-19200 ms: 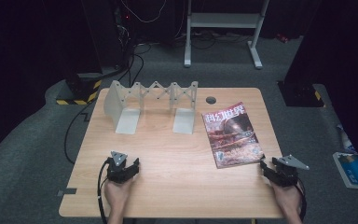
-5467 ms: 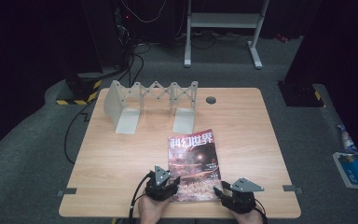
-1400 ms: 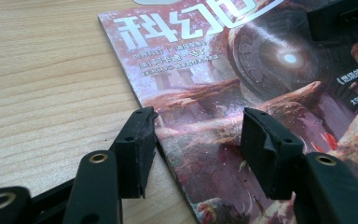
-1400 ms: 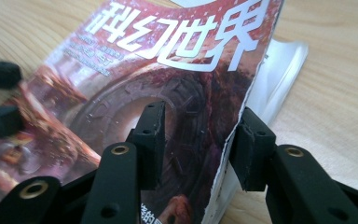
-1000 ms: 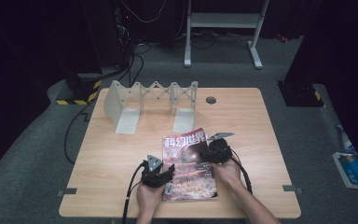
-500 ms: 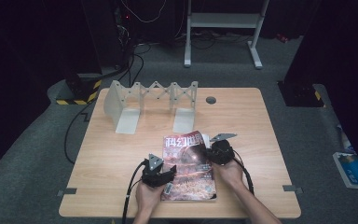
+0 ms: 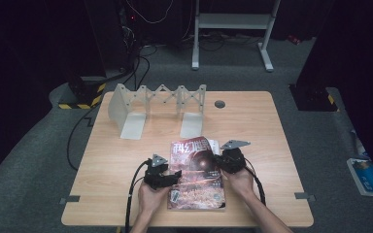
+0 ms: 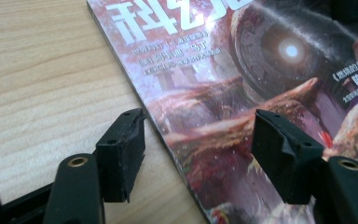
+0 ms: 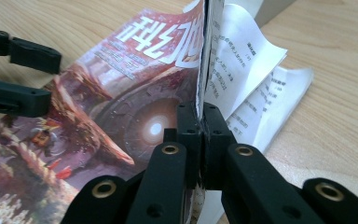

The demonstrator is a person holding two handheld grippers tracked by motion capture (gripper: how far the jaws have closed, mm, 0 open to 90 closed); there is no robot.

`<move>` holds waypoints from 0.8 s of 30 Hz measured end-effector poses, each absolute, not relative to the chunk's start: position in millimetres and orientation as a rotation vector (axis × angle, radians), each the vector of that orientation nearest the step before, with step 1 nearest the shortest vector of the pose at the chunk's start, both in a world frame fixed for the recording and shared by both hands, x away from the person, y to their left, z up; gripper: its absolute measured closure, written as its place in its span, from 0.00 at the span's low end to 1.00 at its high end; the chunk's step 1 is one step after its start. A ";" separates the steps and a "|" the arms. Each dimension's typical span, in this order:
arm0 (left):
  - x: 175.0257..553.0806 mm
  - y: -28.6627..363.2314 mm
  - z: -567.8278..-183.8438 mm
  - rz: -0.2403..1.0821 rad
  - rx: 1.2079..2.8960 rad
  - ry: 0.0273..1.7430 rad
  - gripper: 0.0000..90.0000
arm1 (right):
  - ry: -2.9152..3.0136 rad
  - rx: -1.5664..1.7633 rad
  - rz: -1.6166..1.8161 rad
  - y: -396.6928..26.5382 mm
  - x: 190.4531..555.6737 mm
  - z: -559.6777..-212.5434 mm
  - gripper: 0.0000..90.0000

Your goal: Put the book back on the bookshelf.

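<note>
Right gripper (image 9: 200,123) pressed shut on the magazine's (image 7: 196,172) lifted cover edge, jaws just closed, magazine lying at its 9 o'clock on the table (image 7: 272,136), left gripper (image 8: 198,149) spread, jaws just opened, straddling the magazine's spine edge, magazine at its 3 o'clock.

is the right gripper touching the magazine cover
Touching. In the right gripper view the right gripper has its jaws shut on the lifted edge of the magazine cover.
</note>
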State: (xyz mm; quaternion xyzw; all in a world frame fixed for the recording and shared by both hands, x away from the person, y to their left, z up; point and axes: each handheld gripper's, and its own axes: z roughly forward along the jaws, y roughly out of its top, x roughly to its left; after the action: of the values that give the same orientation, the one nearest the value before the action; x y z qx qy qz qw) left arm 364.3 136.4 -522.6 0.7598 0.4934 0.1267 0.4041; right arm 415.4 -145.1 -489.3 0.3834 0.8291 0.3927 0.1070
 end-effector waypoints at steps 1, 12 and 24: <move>364.6 137.0 -522.9 0.306 1.911 1.245 0.38 | 2.438 1.129 1.164 -145.1 414.5 -488.3 0.98; 377.4 140.1 -519.9 0.235 1.921 1.222 0.28 | 2.401 1.074 1.275 -147.6 407.6 -480.5 0.99; 390.4 135.7 -520.1 0.221 1.931 1.237 0.25 | 2.356 0.994 1.349 -152.0 396.9 -467.6 0.99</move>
State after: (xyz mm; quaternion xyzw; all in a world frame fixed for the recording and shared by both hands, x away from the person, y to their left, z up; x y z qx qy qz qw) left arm 390.4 135.7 -520.1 0.7657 0.4906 0.0877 0.4066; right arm 396.9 -152.0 -467.6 0.3410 0.8085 0.4631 0.1248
